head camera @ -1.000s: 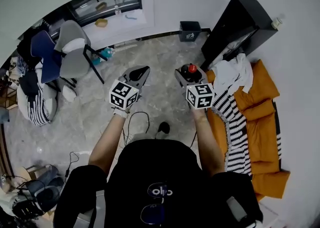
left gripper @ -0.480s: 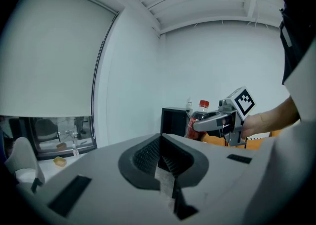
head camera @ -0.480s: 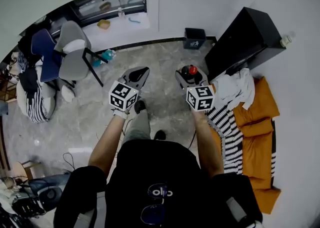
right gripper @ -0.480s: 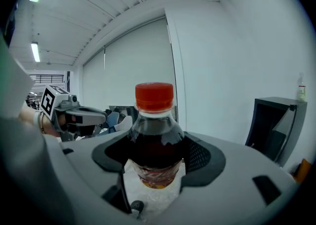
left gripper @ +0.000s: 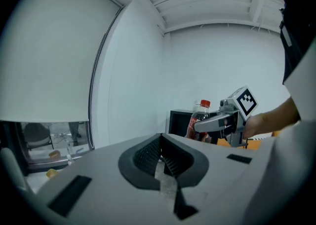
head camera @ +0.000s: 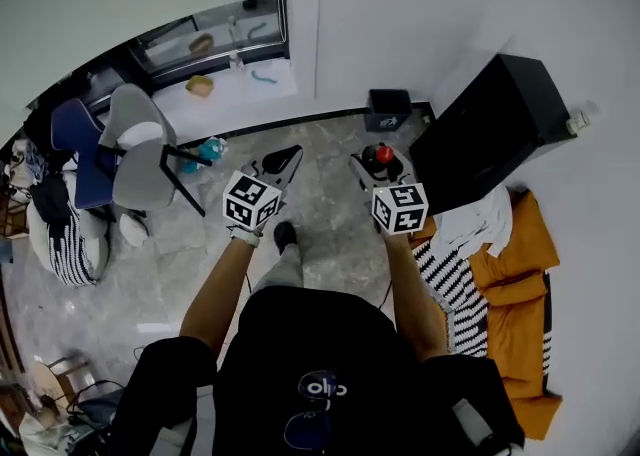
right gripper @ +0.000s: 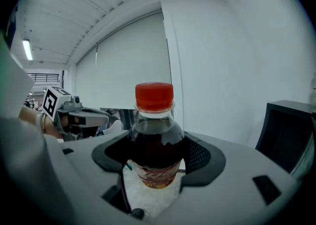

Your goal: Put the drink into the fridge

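So the person has walked forward over the last second. The black cabinet (head camera: 485,134), which I'm guessing is the fridge (can't see a door from here), has slid from up in the corner to just right of the right gripper (head camera: 378,160). That means the carry is nearly over and the next job is getting it open.

The drink bottle (right gripper: 154,135) stands upright between the right gripper's fingers (right gripper: 205,157), clamped round its lower body, with the red cap well above them. The left gripper (head camera: 281,160) is pinched closed on nothing, so it's the free one for the door.

Ahead of both sets of fingers is bare marble floor (head camera: 320,144) up to the wall. There's a small dark bin (head camera: 388,109) just past the right fingertips. The cabinet's near corner is the edge to watch on the right. The chair (head camera: 140,159) sits well off to the left of the left fingers, so there's lots of swing room that side.
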`<action>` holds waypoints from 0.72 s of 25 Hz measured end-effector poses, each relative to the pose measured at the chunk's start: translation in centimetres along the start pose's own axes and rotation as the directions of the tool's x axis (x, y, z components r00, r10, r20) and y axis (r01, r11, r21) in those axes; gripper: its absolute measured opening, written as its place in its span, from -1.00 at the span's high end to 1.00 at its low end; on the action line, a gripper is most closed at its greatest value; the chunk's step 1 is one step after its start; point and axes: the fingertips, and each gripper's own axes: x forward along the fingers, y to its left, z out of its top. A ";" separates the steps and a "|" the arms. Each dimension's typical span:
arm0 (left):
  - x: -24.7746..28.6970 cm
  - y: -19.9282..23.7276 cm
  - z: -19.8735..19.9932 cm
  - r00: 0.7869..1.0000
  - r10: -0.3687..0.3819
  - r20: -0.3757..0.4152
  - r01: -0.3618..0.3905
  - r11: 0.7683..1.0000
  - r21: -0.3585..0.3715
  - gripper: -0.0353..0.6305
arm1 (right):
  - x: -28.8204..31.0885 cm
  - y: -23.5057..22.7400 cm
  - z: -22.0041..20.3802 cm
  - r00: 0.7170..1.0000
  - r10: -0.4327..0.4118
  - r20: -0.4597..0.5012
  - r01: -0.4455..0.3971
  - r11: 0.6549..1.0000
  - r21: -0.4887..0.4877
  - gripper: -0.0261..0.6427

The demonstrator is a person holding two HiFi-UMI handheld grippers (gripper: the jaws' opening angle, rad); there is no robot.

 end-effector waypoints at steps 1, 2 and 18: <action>0.8 1.6 0.4 1.000 -0.010 -0.002 0.010 1.000 0.002 0.88 | 1.6 -0.4 0.8 1.000 -0.006 0.002 0.006 1.000 0.004 -0.01; 1.6 3.3 0.9 1.000 -0.021 -0.004 0.021 1.000 0.004 0.88 | 3.1 -0.7 1.6 1.000 -0.012 0.004 0.012 1.000 0.007 -0.01; 14.2 17.3 2.8 0.972 -0.237 -0.011 0.237 0.972 -0.009 0.88 | 17.2 -8.0 7.2 0.983 -0.185 0.010 0.184 0.982 0.049 -0.01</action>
